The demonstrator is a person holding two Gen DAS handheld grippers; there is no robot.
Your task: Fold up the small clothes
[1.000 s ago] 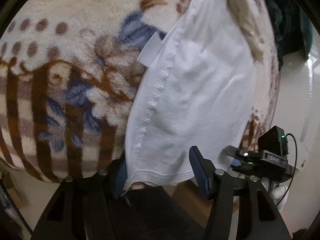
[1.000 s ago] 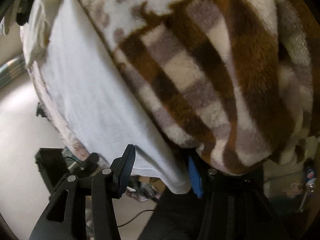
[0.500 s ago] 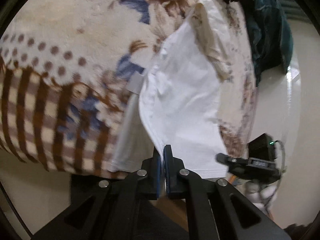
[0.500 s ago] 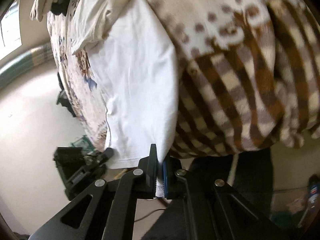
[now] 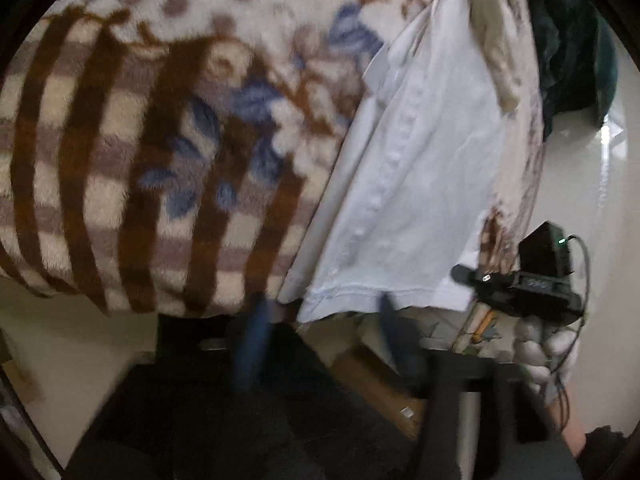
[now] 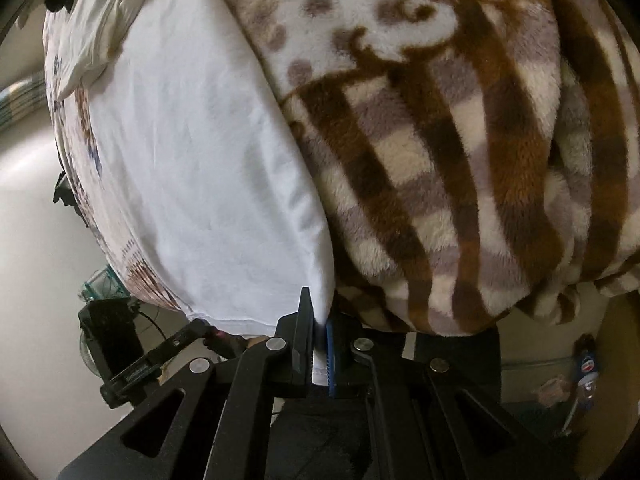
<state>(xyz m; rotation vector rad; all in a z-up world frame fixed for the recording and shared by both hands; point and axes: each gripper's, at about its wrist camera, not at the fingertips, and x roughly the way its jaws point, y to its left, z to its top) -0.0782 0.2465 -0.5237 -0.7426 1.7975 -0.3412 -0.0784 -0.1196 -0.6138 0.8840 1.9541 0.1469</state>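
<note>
Left gripper (image 5: 320, 320) jaws spread wide, blurred, at shirt (image 5: 408, 184) hem, holding nothing; right gripper (image 6: 319, 330) pressed together, pinching shirt corner on blanket (image 6: 460, 160).

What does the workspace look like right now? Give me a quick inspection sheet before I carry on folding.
Surface: fleece blanket, brown stripes with blue flowers, covering the work area.
Job's things: white garment lying flat on the blanket, its near hem at the blanket's edge.
Clutter: cream cloth bunched at the garment's far end; dark teal fabric beyond it.
Grippers: right gripper shut on the garment's near corner; left gripper blurred, jaws apart at the hem.
Cables: dark cable looping from the black device on the right gripper.
Surroundings: pale floor; bottle low at right.
</note>
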